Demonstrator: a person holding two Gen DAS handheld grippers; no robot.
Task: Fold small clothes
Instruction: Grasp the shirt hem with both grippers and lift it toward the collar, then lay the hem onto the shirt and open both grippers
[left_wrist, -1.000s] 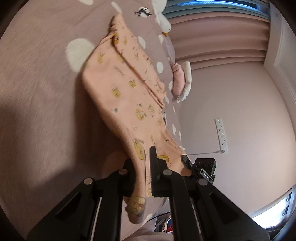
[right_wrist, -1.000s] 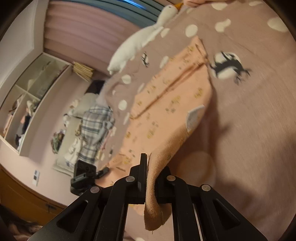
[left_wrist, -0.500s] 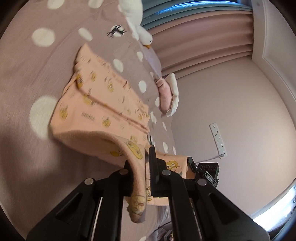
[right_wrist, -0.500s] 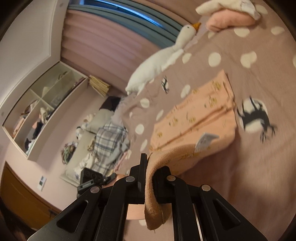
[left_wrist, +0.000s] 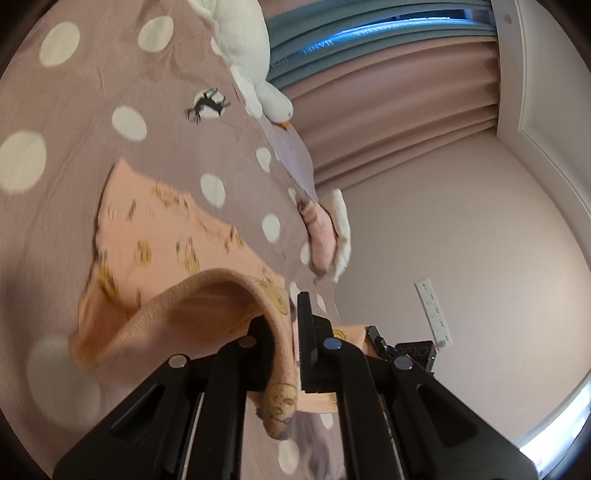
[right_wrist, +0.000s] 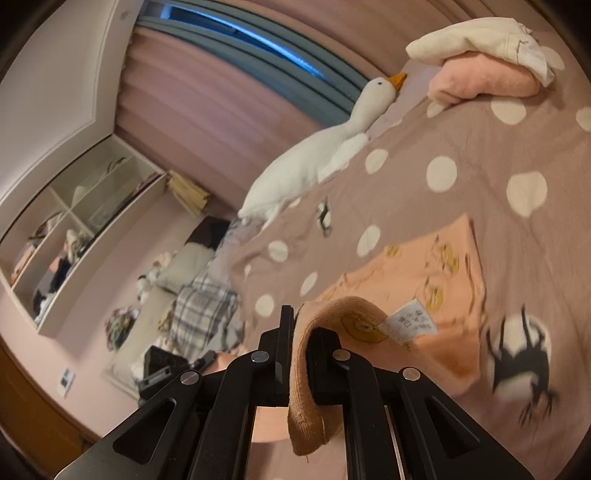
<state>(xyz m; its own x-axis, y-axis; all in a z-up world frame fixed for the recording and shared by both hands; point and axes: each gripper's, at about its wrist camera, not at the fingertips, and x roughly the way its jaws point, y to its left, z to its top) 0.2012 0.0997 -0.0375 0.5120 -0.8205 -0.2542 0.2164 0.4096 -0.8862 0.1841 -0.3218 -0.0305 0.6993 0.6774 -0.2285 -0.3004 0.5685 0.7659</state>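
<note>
A: ok so what do our grippers look like?
B: left gripper (left_wrist: 293, 332) is matte black, two flat fingers (left_wrist: 306, 332), angular arms with cutouts, round silver screws. One pad looks ridged.
A: and our right gripper (right_wrist: 299, 350)? Same black build, same silver screws.

Bedspread (right_wrist: 480, 155): fills the right of the right wrist frame. Garment (right_wrist: 424, 280): lies on it at lower right, near edge curled up over itself toward bottom centre. Plush goose (right_wrist: 317, 158): on bedspread, centre, above garment. Folded clothes (right_wrist: 480, 81): upper right. Shelf (right_wrist: 74, 229): left.
</note>
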